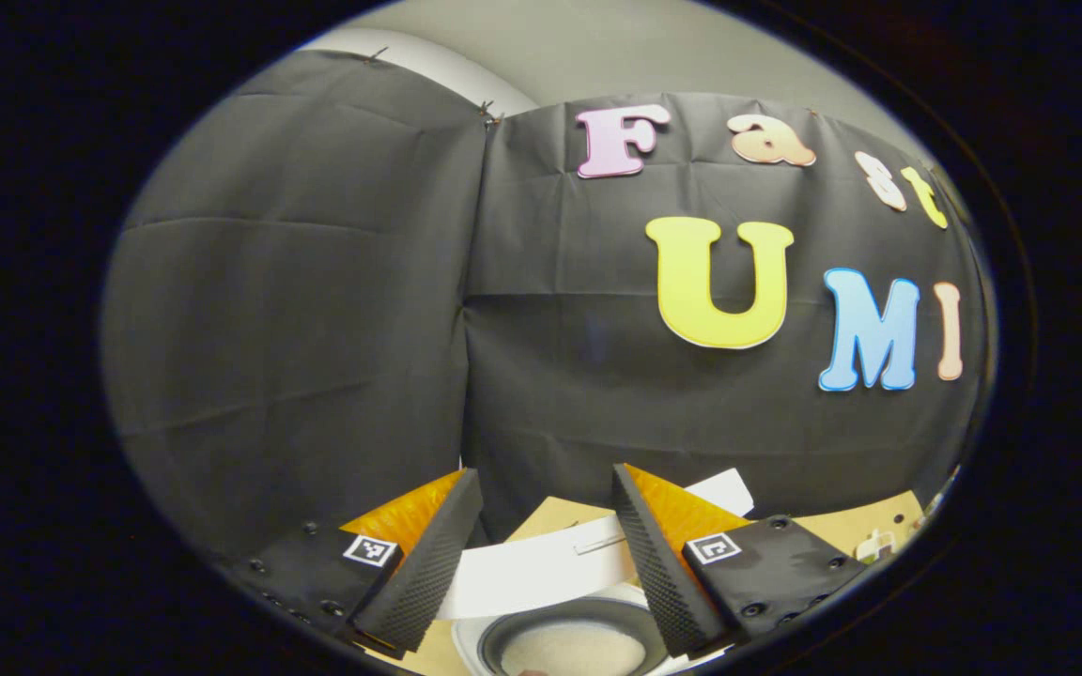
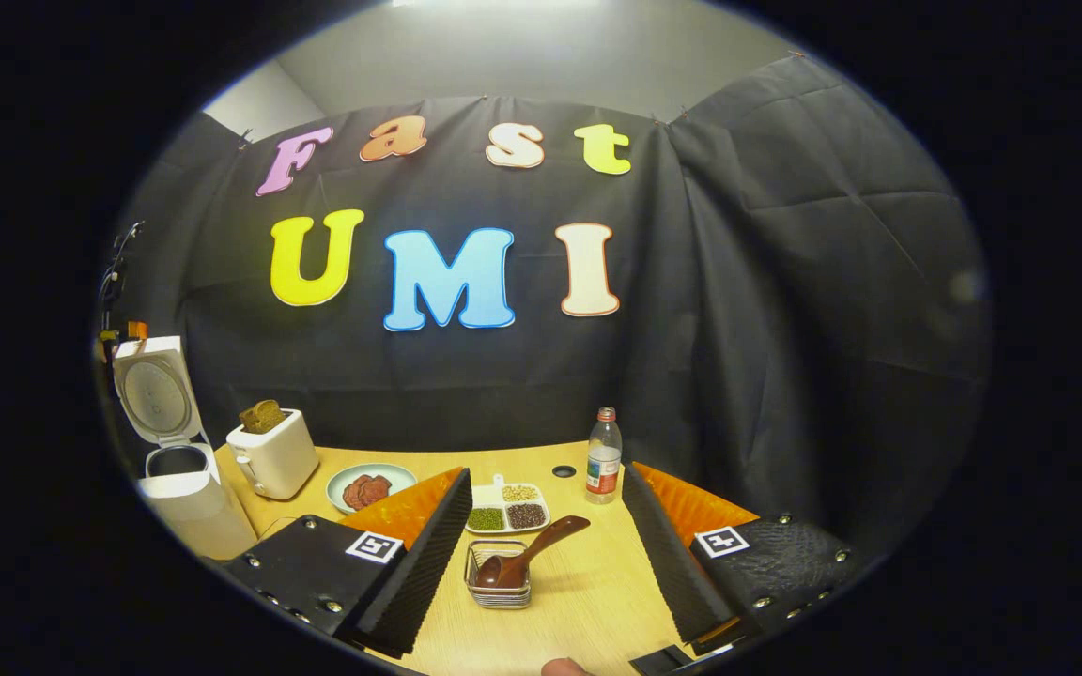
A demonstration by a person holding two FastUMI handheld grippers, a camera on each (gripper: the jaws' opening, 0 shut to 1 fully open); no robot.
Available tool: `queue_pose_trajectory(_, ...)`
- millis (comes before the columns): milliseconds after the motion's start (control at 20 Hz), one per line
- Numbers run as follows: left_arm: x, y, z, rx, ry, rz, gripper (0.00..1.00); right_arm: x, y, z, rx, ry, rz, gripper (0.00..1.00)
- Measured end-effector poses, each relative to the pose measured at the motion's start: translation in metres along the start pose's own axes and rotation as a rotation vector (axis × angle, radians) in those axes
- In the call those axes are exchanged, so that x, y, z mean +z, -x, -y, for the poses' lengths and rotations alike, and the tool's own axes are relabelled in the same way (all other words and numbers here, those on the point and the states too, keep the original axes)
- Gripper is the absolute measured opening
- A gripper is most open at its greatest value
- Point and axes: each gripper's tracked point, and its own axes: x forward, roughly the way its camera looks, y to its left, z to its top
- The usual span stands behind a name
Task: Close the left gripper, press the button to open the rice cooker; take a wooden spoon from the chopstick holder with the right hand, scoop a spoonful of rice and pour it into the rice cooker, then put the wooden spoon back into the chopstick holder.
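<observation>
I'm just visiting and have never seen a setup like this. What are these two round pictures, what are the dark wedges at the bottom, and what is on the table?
No robot arm here: a person holds a two-finger gripper in each hand, and a wide-angle camera rides on each one. The wedges are each gripper's own fingers.

In the left gripper view, the left gripper is open and holds nothing; below it is a white bowl of rice.

In the right gripper view, the right gripper is also open and empty. On the wooden table ahead stand a wire holder with a wooden spoon in it, a divided dish of beans, a bottle, a plate, a toaster, and at far left the rice cooker with its lid up.
</observation>
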Motion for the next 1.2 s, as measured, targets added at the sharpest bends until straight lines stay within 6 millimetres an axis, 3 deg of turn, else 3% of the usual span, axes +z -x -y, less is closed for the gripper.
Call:
queue_pose_trajectory(450, -0.047, 0.052, 0.027, -0.024, 0.015, -0.057, 0.96, 0.006, -0.018, -0.006, 0.075, 0.013, 0.004, 0.98)
queue_pose_trajectory(750, -0.089, 0.072, 0.048, -0.072, 0.014, -0.119, 0.96, 0.005, -0.027, -0.011, 0.116, 0.021, -0.006, 0.98)
queue_pose_trajectory(1200, -0.14, 0.093, 0.059, -0.077, 0.019, -0.19, 0.96, 0.005, -0.028, -0.018, 0.145, 0.039, -0.01, 0.98)
